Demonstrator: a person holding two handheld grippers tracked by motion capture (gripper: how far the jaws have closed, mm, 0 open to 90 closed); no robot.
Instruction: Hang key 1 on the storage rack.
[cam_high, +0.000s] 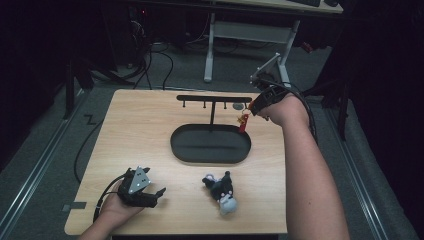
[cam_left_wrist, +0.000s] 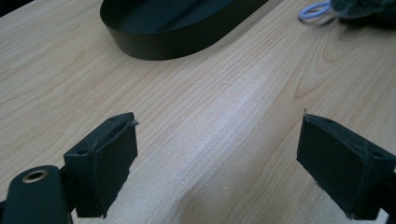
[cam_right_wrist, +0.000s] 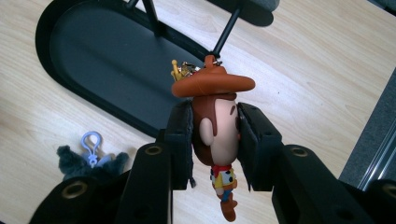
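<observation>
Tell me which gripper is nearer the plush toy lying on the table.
Left. The left gripper rests open on the table just to the left of the plush toy. The right gripper is up at the rack's far right end, clamped on a cowboy keychain.

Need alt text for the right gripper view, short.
The right gripper is shut on a cowboy figure keychain below a hook of the black rack. A plush keychain lies on the wooden table.
</observation>
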